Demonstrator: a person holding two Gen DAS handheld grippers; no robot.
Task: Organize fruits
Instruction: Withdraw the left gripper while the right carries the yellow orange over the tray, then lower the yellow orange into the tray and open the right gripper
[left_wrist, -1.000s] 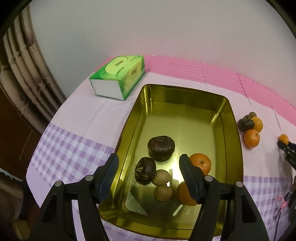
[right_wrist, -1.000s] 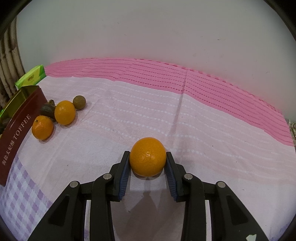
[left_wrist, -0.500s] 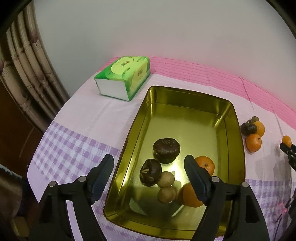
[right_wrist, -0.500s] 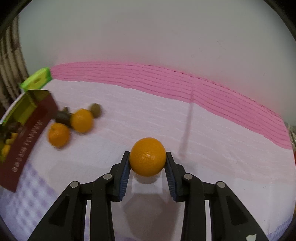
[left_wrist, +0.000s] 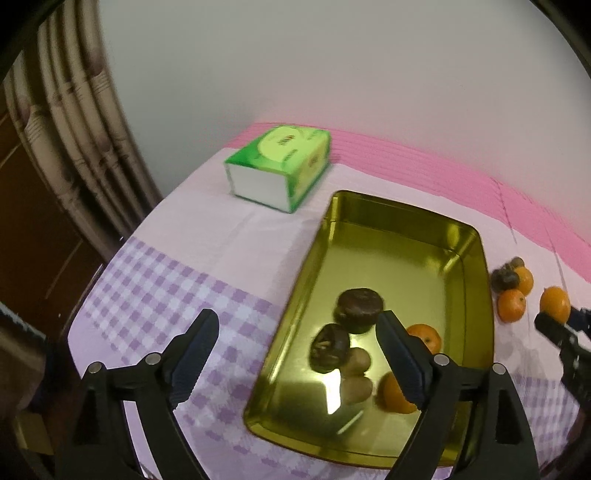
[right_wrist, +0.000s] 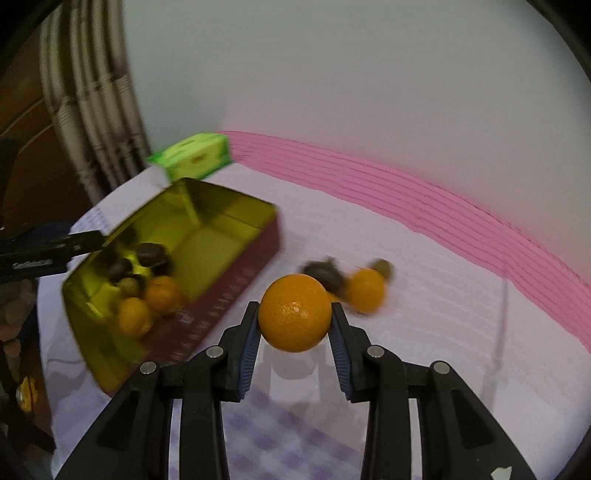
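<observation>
Tin (left_wrist: 469, 258), gold-lined and rectangular, stood on the tabletop (left_wrist: 229, 236) under a pink and lilac-check cloth in the left wrist view. Contents at its near end: two dark brown fruits (left_wrist: 360, 308), two small tan fruits (left_wrist: 358, 360), two oranges (left_wrist: 426, 338). Left claw (left_wrist: 297, 360) hung above the tin's near left rim, jaws wide and just opened further, nothing between them. Green tissue pack (left_wrist: 280, 166) lay beyond the tin, near the wall. Loose fruit pile (left_wrist: 511, 291), two oranges with dark pieces, lay just right of the tin. Right claw (left_wrist: 559, 319) entered at the right edge.

Held orange (right_wrist: 294, 312), in the right wrist view, was pinched between both blue pads of the right claw (right_wrist: 294, 317), jaws narrowed onto it, clear of the cloth, beside the tin's maroon outer wall (right_wrist: 229, 295). Loose pile (right_wrist: 364, 288) lay blurred just behind it. Tin interior showed the same fruit, blurred. Left claw finger (right_wrist: 51, 247) reached over the tin's left rim.
</observation>
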